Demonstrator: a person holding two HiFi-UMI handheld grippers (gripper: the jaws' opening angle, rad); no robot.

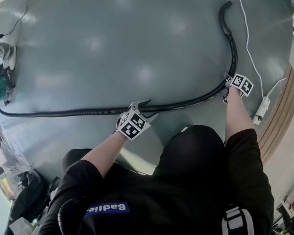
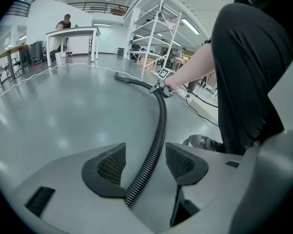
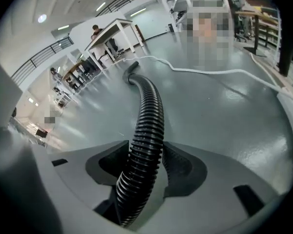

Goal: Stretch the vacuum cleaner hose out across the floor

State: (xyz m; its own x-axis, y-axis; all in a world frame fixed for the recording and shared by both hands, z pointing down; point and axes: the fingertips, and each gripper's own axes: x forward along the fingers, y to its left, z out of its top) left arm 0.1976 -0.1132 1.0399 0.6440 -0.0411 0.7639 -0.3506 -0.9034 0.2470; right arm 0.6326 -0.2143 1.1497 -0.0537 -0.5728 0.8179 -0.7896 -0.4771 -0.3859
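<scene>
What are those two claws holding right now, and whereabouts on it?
The right claw clamps the ribbed black hose at its bend. The left claw only straddles it farther along, jaws apart.

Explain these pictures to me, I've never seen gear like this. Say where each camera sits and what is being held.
There is no robot: a person holds a two-jaw gripper in each hand; the patterned cubes are part of them. One picture comes from a camera on the person's head, looking down at the grey floor. The other two come from cameras riding on the grippers, looking along their jaws. A black ribbed hose lies on the floor, near a white cable. The right gripper is clamped on the hose; the left gripper has its jaws apart, the hose running between them.
</scene>
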